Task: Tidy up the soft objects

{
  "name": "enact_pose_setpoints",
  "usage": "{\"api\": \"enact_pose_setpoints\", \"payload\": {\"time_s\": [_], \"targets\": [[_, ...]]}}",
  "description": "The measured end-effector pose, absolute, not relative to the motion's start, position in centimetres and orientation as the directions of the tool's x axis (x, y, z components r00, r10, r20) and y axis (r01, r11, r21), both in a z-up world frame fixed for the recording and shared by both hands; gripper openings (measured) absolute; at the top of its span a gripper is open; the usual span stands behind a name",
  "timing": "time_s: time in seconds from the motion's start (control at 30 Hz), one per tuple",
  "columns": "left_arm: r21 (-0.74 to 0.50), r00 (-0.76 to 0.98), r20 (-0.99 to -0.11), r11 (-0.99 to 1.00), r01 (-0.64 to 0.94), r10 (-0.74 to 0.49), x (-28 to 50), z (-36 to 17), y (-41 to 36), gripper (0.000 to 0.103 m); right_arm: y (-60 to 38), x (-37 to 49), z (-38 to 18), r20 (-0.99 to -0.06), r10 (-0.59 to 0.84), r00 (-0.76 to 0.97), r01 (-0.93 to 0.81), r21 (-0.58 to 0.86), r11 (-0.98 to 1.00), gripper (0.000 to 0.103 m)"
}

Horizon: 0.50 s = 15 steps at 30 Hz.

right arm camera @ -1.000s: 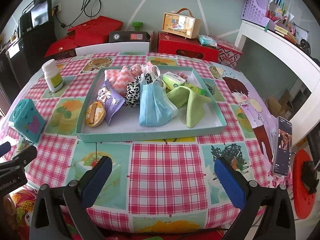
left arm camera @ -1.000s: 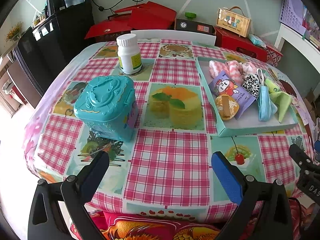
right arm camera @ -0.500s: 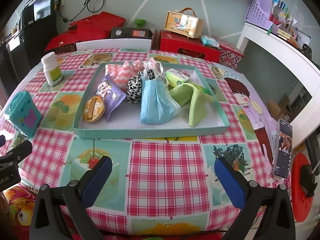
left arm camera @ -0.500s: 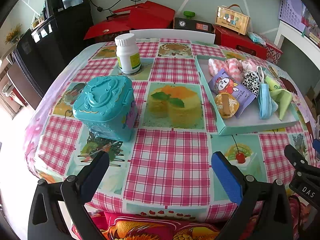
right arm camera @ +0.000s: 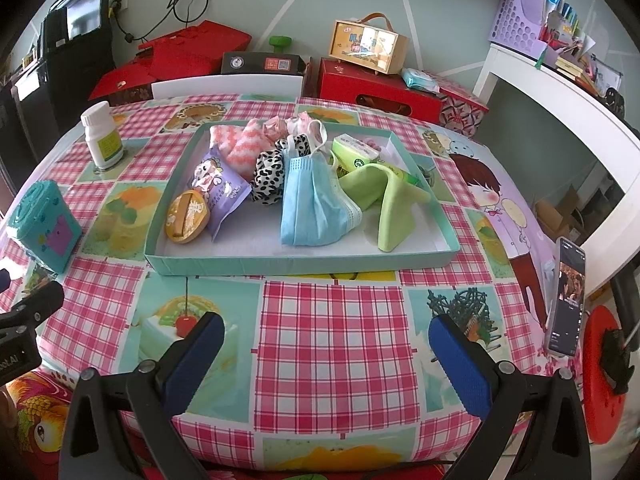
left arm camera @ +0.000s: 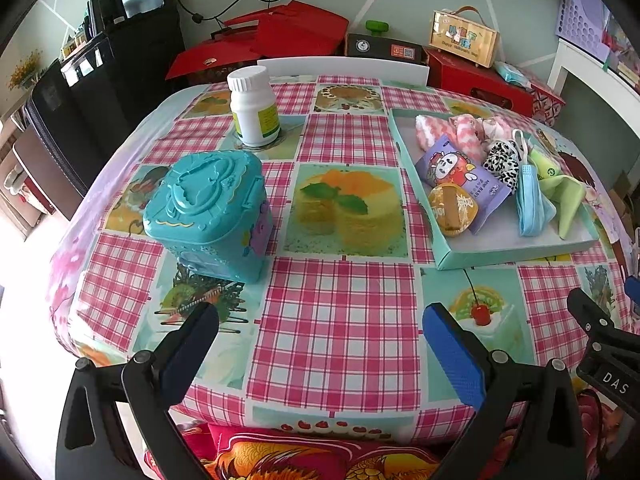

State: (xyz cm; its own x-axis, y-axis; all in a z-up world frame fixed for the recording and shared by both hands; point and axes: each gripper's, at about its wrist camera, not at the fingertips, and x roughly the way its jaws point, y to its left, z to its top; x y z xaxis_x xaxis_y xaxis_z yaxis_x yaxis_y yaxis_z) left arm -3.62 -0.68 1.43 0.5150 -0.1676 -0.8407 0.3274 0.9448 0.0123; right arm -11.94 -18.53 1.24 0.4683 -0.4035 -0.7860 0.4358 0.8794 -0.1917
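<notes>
Right wrist view: right gripper point(right arm camera: 326, 354) spread wide, empty, low over near table edge, facing teal tray point(right arm camera: 304, 264) – judged good vantage on soft goods. In tray: blue face mask point(right arm camera: 312, 204) centre, green cloth point(right arm camera: 390, 204) draped right, leopard scrunchie point(right arm camera: 266, 176), pink socks point(right arm camera: 240, 142) at back, purple packet point(right arm camera: 218, 188), round gold tin point(right arm camera: 187, 216).

Left gripper point(left arm camera: 320, 344) likewise spread, empty, aimed between turquoise box point(left arm camera: 208, 208) and tray – box lid down. White bottle point(left arm camera: 254, 106) stands apart. Scene fits sorting pending or done.
</notes>
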Motion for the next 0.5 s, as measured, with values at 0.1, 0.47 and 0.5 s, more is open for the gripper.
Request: {"api": "enact_pose_setpoints", "payload": {"time_s": [0.1, 0.47, 0.5], "targets": [[0.013, 0.515, -0.841, 0.945, 0.327, -0.167, -3.63, 1.42, -0.70, 0.102, -18.57, -11.93, 1.21, -0.787, -0.403, 0.467, 0.436, -0.192, 0.879, 0.103], [0.012, 0.516, -0.840, 0.944, 0.328, -0.168, -3.60, 1.43, -0.58, 0.102, -18.69, -11.91, 1.18, -0.789, -0.402, 0.465, 0.438, -0.190, 0.879, 0.103], [0.013, 0.516, -0.840, 0.945, 0.328, -0.168, -3.60, 1.42, -0.58, 0.102, -18.68, -11.93, 1.15, -0.790, -0.401, 0.464, 0.438, -0.189, 0.879, 0.103]]}}
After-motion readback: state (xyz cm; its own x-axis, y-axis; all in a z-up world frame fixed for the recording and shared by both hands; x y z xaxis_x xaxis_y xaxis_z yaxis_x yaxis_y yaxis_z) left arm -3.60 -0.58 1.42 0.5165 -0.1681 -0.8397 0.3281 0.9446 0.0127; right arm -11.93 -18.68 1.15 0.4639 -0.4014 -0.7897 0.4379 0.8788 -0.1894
